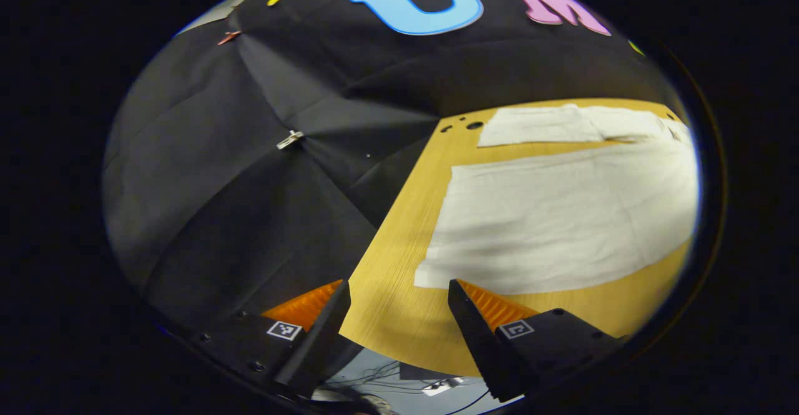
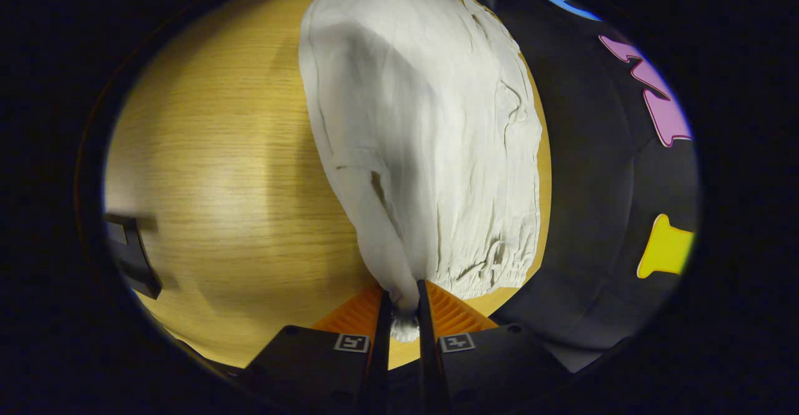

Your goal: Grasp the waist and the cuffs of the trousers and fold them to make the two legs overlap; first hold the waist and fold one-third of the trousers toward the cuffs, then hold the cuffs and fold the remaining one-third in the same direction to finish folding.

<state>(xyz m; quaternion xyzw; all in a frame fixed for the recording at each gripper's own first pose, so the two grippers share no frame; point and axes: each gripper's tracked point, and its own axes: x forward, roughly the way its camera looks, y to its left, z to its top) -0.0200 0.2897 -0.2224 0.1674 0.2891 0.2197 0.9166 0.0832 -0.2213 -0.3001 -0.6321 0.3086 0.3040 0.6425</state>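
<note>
While the right gripper (image 2: pixel 403 306) pinches the trousers (image 2: pixel 431 134) by a thin bunch, the cloth could slip free. The left gripper (image 1: pixel 399 306) hangs wide open and empty above the bench (image 1: pixel 399 315), so that end may drag.

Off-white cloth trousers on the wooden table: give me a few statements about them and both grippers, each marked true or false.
1. The right gripper is shut on the off-white cloth trousers. True.
2. The left gripper clamps a cuff. False: it is open, holding nothing, over the light wooden table.
3. The trousers hang fully off the table. False: they lie on it.
4. In the right gripper view, the pinched fabric is pulled up into a ridge. True.
</note>
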